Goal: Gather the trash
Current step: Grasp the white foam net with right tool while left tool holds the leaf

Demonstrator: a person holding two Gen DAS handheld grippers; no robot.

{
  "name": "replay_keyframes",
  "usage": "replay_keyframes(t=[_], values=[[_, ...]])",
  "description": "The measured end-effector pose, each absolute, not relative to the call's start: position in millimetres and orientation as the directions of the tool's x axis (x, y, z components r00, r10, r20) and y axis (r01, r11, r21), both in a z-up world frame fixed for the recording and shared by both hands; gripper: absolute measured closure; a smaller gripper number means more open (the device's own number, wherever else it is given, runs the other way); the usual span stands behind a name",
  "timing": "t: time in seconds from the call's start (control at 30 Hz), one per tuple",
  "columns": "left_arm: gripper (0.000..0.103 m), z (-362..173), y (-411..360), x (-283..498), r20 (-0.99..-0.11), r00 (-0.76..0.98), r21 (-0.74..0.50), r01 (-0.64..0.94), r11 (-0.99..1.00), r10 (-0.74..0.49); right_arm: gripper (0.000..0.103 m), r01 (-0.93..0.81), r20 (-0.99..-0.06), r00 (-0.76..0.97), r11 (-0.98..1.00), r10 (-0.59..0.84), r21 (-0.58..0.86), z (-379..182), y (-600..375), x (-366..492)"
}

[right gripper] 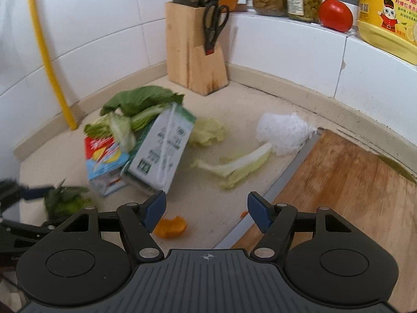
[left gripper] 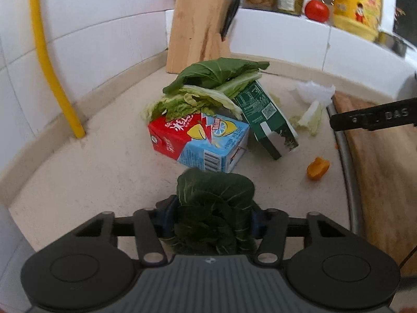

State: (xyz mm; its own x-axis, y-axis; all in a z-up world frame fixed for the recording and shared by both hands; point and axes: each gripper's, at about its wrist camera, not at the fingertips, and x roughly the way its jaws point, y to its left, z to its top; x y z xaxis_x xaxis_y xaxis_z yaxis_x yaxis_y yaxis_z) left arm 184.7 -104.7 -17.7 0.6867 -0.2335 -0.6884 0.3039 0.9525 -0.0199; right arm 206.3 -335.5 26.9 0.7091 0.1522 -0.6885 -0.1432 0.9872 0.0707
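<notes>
L tongs [left gripper: 213, 216] clamped on dark leaf wad [left gripper: 215, 208], lower centre, lifted for disposal I judge | R tongs [right gripper: 207, 208] agape, empty, above orange peel [right gripper: 170, 226] | pile mid-frame: red-blue carton [left gripper: 198, 140], green carton [left gripper: 268, 120] under cabbage leaves [left gripper: 208, 88], heaped on desk [left gripper: 104, 161] | leaves limp, crumpled

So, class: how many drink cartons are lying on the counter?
2. The red and blue carton lies on its side under the leafy greens. The green carton leans tilted against its right side. More could be hidden beneath the leaves.
</notes>
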Motion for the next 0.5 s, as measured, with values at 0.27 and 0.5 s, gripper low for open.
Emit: replay_keyframes(t=[0.27, 0.5], values=[[0.061, -14.0, -102.1, 186.1, -0.681, 0.69, -0.045, 0.292, 0.955, -0.243, 0.028, -0.096, -0.658, 0.748, 0.995, 0.09, 0.027, 32.0, -354.1, 235.5], [0.061, -15.4, -101.8, 187.2, -0.683, 0.685, -0.065, 0.29, 0.955, -0.254, 0.025, -0.063, -0.634, 0.773, 0.995, -0.003, -0.081, 31.6, -371.5, 284.8]])
